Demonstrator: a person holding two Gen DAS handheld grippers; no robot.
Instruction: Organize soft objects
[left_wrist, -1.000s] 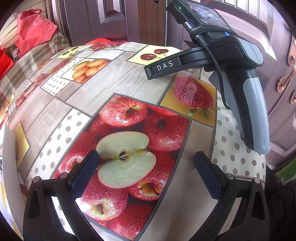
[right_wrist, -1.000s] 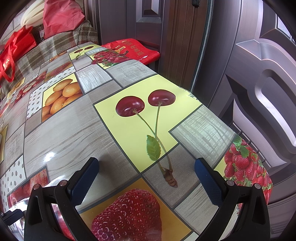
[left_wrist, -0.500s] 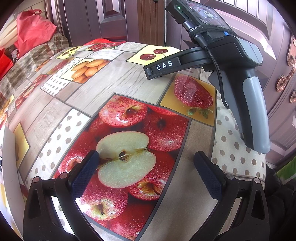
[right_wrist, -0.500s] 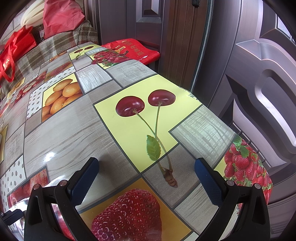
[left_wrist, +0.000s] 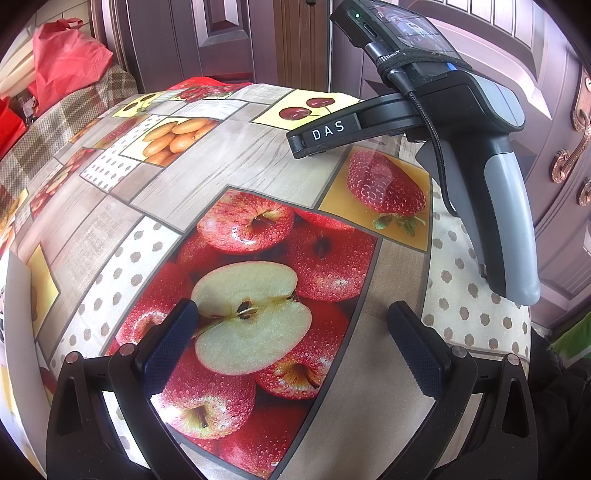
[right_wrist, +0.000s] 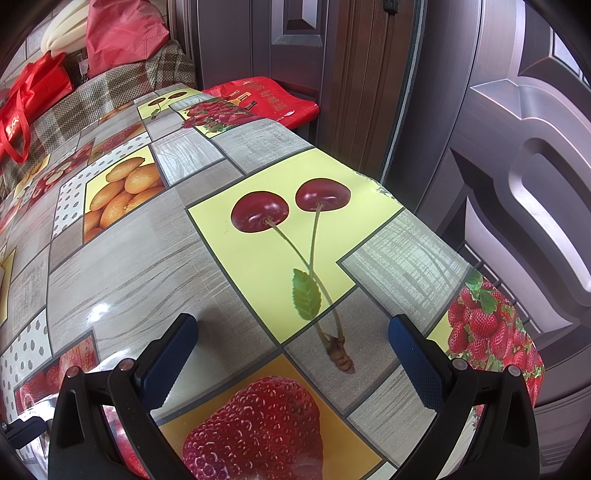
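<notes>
My left gripper (left_wrist: 291, 332) is open and empty, low over the fruit-print tablecloth (left_wrist: 207, 173), above the printed cut apple. My right gripper (right_wrist: 293, 345) is open and empty over the printed cherries near the table's right edge. Its body (left_wrist: 461, 122) shows in the left wrist view, marked DAS, resting at the table's far right. Soft things lie beyond the table's far end: a red cloth bag (right_wrist: 122, 33), a red carry bag (right_wrist: 26, 99), a white roll (right_wrist: 62, 26) and a checked fabric cover (right_wrist: 110, 96).
A flat red printed bag (right_wrist: 266, 99) lies at the table's far edge by the door. Dark wooden doors (right_wrist: 498, 147) stand close along the right side and behind. The table edge drops off at the right (right_wrist: 491, 295).
</notes>
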